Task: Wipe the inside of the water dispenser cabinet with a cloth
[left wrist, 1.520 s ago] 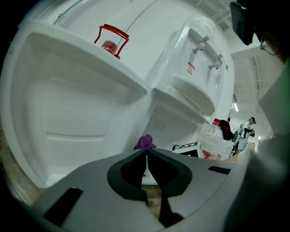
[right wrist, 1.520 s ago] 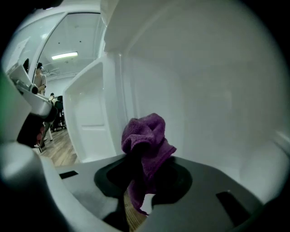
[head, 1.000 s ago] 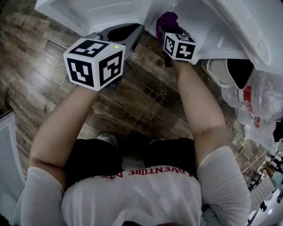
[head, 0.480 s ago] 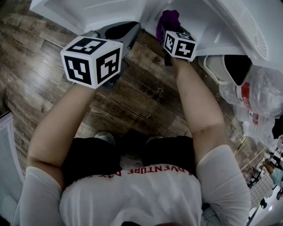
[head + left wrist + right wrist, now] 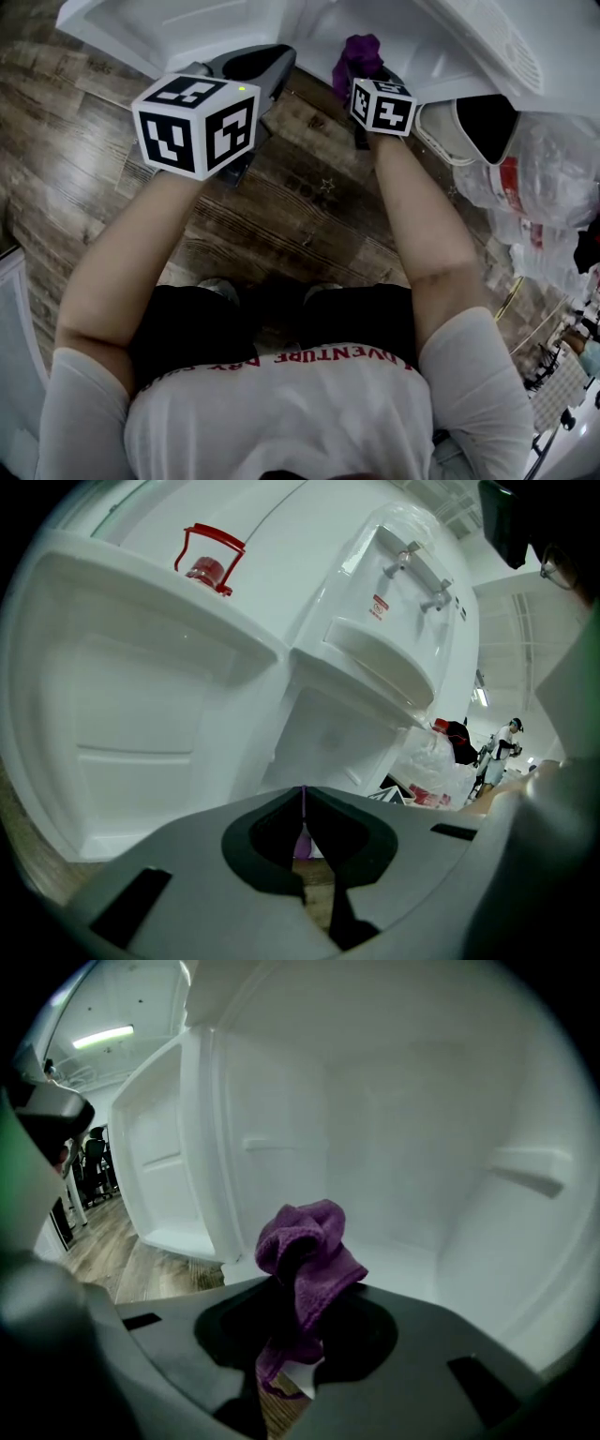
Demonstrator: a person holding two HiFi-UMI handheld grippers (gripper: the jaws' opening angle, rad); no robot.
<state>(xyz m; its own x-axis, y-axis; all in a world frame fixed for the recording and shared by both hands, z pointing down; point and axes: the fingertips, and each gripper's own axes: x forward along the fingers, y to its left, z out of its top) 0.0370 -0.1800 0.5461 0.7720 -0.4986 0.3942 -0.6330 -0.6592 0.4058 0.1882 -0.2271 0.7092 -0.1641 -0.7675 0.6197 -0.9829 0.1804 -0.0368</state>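
A purple cloth [image 5: 356, 52] is bunched between the jaws of my right gripper [image 5: 362, 71], which is shut on it at the mouth of the white water dispenser cabinet [image 5: 314, 26]. In the right gripper view the cloth [image 5: 305, 1246] stands up from the right gripper [image 5: 298, 1290], with the cabinet's white inner walls [image 5: 412, 1147] just beyond it. My left gripper [image 5: 262, 61] is shut and holds nothing, low in front of the open cabinet door [image 5: 187, 23]. Its jaws [image 5: 302, 791] meet in the left gripper view, facing the door's inner panel [image 5: 141, 696].
The dispenser's taps and drip tray [image 5: 412, 564] are above the cabinet. A red lock piece [image 5: 208, 560] sits on the door's top edge. A white bin [image 5: 478, 131] and plastic bags [image 5: 544, 197] crowd the right. Wooden floor [image 5: 300, 206] lies below.
Both grippers have stayed near the cabinet mouth. The cloth has edged slightly further toward the opening, and the view has shifted a little.
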